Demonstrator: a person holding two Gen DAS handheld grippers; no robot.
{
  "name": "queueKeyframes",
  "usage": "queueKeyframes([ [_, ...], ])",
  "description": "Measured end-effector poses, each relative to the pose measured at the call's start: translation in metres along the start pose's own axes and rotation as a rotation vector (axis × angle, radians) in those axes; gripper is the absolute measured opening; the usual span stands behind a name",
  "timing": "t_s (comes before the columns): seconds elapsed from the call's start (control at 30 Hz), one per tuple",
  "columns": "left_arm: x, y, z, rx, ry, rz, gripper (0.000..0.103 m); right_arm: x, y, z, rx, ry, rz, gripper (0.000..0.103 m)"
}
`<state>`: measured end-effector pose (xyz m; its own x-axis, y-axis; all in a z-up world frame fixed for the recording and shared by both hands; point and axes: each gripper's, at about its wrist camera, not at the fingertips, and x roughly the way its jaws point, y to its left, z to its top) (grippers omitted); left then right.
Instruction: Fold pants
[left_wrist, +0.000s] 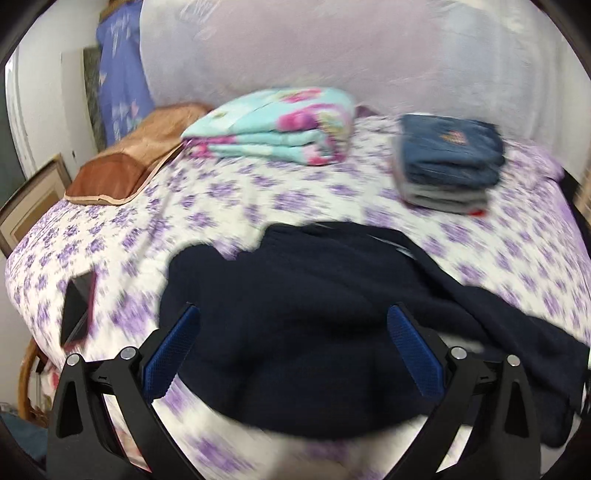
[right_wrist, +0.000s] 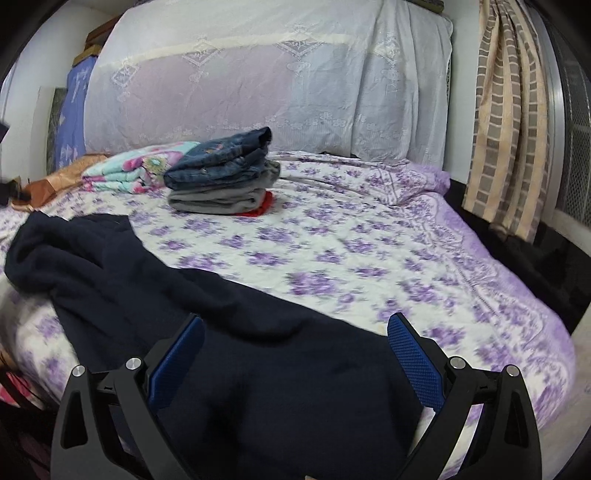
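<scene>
Left wrist view first: the left gripper (left_wrist: 291, 347) hangs over a rumpled pair of dark navy fleece pants (left_wrist: 295, 314) lying in a heap on the near part of the purple-flowered white bedspread (left_wrist: 221, 199), blue-padded fingers (left_wrist: 171, 354) spread wide with nothing pinched between them. Whole view is smeared with motion blur, so I can't tell if the tips touch the cloth. Further back sit a folded turquoise-and-pink floral blanket (left_wrist: 273, 125), a stack of folded denim and grey clothes (left_wrist: 448, 162) and a brown satin pillow (left_wrist: 136, 155); a dark flat phone-like thing (left_wrist: 75, 314) lies near the left edge of the bed. Right wrist view: the right gripper (right_wrist: 295, 354) is splayed wide too, empty, over the long leg end of the pants (right_wrist: 221, 332), which trail toward the bed's near edge. My guess on risks: the fabric's bunched, so a grab could catch two layers and fold in a twist, and a tug might drag that trailing leg off the edge. No containers anywhere, just the folded stack (right_wrist: 221, 177) with something red under it.
</scene>
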<state>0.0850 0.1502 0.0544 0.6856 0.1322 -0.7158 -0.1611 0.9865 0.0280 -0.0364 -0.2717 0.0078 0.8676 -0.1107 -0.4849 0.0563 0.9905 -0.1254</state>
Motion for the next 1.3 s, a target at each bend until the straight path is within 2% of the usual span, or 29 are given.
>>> queueKeyframes([
  [0.1,0.056,0.017,0.047,0.017,0.145,0.013,0.098,0.014,-0.011,0.001,0.021,0.041,-0.010,0.100],
  [0.2,0.110,0.020,0.072,0.002,0.252,0.001,0.098,0.030,-0.019,0.004,0.066,0.087,0.004,0.100],
  [0.27,0.138,0.016,0.081,0.006,0.298,0.025,0.098,0.037,-0.021,0.008,0.078,0.099,-0.002,0.100],
  [0.3,0.156,0.016,0.086,-0.003,0.329,0.041,0.098,0.041,-0.022,0.011,0.076,0.103,-0.008,0.100],
  [0.43,0.204,0.005,0.081,-0.003,0.461,0.023,0.098,0.048,-0.029,0.021,0.059,0.104,-0.028,0.100],
  [0.5,0.216,-0.003,0.073,0.009,0.491,0.001,0.095,0.050,-0.038,0.024,0.056,0.112,-0.052,0.100],
  [0.53,0.216,-0.009,0.070,0.028,0.489,-0.013,0.079,0.050,-0.043,0.025,0.056,0.116,-0.058,0.100],
  [0.57,0.211,-0.017,0.068,0.064,0.463,-0.002,0.079,0.050,-0.053,0.026,0.060,0.126,-0.068,0.100],
  [0.63,0.195,-0.031,0.064,0.141,0.393,0.039,0.058,0.049,-0.064,0.025,0.061,0.137,-0.061,0.100],
  [0.7,0.182,-0.035,0.059,0.174,0.357,0.034,0.052,0.044,-0.073,0.024,0.034,0.145,-0.007,0.092],
  [0.77,0.169,-0.032,0.055,0.168,0.326,0.001,0.049,0.035,-0.070,0.021,-0.028,0.138,0.074,0.092],
  [0.87,0.148,-0.025,0.057,0.123,0.277,-0.045,0.048,0.018,-0.053,0.011,-0.169,0.154,0.282,0.092],
  [1.0,0.140,-0.024,0.071,0.071,0.229,-0.076,0.048,0.010,-0.027,0.000,-0.286,0.200,0.405,0.091],
  [1.03,0.142,-0.024,0.076,0.057,0.220,-0.084,0.048,0.013,-0.024,-0.002,-0.292,0.225,0.432,0.087],
  [1.07,0.139,-0.022,0.078,0.038,0.205,-0.093,0.048,0.021,-0.021,-0.007,-0.293,0.277,0.465,0.063],
  [1.1,0.136,-0.020,0.080,0.022,0.191,-0.099,0.048,0.027,-0.018,-0.010,-0.293,0.321,0.483,0.027],
  [1.13,0.130,-0.018,0.081,0.000,0.177,-0.108,0.048,0.034,-0.016,-0.015,-0.296,0.367,0.492,0.011],
  [1.17,0.126,-0.016,0.082,-0.017,0.164,-0.117,0.048,0.041,-0.013,-0.021,-0.308,0.398,0.464,0.000],
  [1.23,0.114,-0.013,0.084,-0.038,0.135,-0.124,0.048,0.044,-0.011,-0.020,-0.308,0.395,0.416,0.000],
  [1.3,0.106,-0.010,0.086,-0.051,0.113,-0.133,0.048,0.042,-0.021,-0.007,-0.249,0.345,0.380,0.000],
])
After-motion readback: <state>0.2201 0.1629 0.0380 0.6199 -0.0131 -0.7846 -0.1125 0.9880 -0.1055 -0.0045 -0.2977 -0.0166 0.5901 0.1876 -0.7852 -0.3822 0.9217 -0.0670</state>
